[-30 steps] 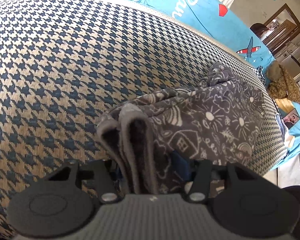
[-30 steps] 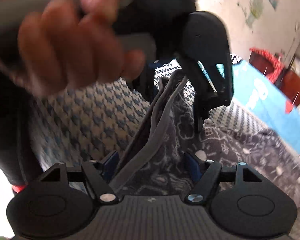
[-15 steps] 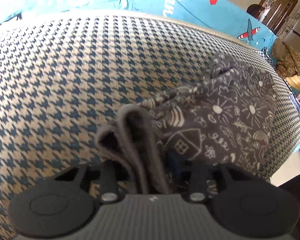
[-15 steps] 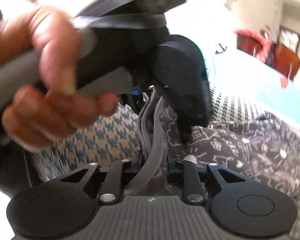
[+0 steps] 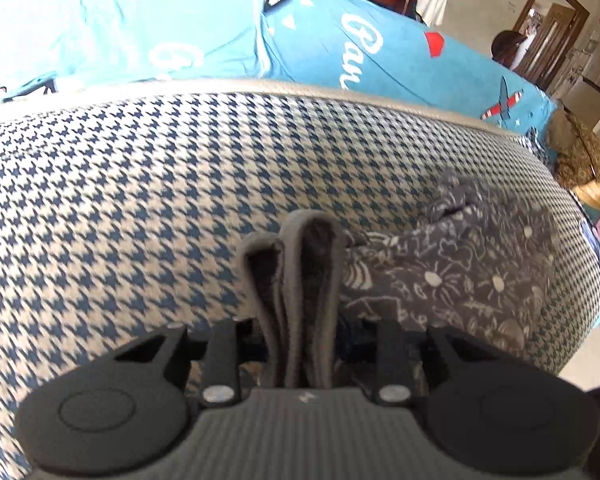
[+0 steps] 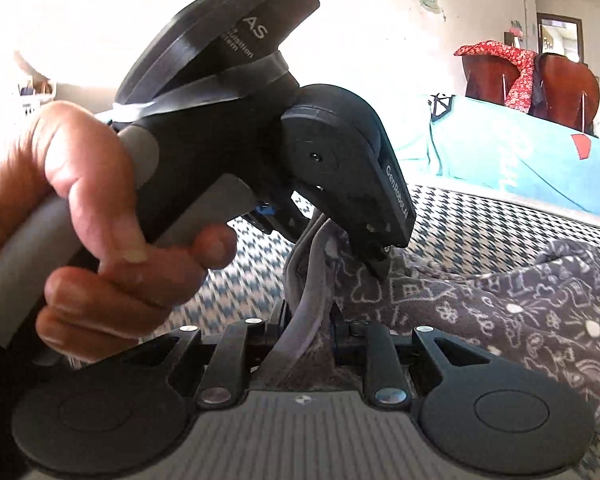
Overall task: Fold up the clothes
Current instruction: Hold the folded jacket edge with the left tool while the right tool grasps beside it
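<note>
Both sets of tongs are pinching the same grey doodle-printed fleece garment (image 5: 452, 280) over the blue-and-cream houndstooth mattress (image 5: 140, 200).

The left gripper (image 5: 300, 344) is clamped together on a bunched grey hem, with the rest of the garment lying to its right on the mattress. The right gripper (image 6: 310, 332) is likewise closed on grey folds just below the left one's black body, which reads "GenRobot.AI" and, higher up, "AS". The person's hand (image 6: 84, 216) is wrapping that grey handle and blocking the view to the left. Beyond both tongs a turquoise printed sheet (image 5: 340, 40) with white script is lying, and further back a brown wooden chair (image 6: 532, 80) is carrying a red patterned cloth (image 6: 512, 60).
</note>
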Action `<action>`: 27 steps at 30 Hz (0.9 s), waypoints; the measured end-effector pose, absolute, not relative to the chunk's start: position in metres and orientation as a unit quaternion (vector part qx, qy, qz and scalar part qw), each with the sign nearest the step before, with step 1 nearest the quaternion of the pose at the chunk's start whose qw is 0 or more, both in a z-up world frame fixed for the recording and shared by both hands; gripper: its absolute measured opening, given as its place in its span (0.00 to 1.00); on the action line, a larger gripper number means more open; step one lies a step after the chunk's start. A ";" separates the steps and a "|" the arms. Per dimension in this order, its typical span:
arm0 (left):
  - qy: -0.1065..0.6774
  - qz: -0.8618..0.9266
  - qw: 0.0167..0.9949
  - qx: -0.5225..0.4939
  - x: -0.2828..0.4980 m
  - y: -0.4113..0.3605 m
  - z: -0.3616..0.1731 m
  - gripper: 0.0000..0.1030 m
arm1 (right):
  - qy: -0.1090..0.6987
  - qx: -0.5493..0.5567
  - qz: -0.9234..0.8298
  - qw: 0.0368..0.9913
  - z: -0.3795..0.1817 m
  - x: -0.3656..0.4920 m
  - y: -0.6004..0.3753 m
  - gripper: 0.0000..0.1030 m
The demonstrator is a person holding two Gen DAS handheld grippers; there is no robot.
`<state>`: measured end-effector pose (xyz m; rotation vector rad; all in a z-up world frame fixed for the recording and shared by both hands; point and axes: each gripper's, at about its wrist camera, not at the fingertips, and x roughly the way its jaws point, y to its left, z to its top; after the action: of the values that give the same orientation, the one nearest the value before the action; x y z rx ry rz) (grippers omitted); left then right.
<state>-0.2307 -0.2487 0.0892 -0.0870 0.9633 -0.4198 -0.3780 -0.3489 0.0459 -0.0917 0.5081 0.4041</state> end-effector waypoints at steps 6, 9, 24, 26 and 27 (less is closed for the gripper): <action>0.453 -0.185 0.871 -0.052 -0.210 -0.223 0.099 0.28 | 0.246 -0.026 0.219 0.944 0.056 -0.359 -0.328 0.20; 0.452 -0.168 0.874 -0.052 -0.198 -0.210 0.101 0.28 | 0.250 -0.012 0.230 0.940 0.058 -0.348 -0.321 0.20; 0.460 -0.101 0.881 -0.043 -0.194 -0.201 0.096 0.59 | 0.310 -0.007 0.300 0.902 0.046 -0.326 -0.321 0.35; 0.451 -0.100 0.885 -0.057 -0.194 -0.198 0.099 0.60 | 0.305 -0.004 0.318 0.898 0.049 -0.337 -0.326 0.38; 0.447 -0.100 0.886 -0.064 -0.195 -0.197 0.101 0.61 | 0.301 -0.002 0.323 0.897 0.050 -0.341 -0.330 0.38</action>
<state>-0.1945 -0.1971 0.1010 -0.1322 0.9302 -0.2089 -0.3408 -0.3302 0.0501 -0.0036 0.6226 0.6694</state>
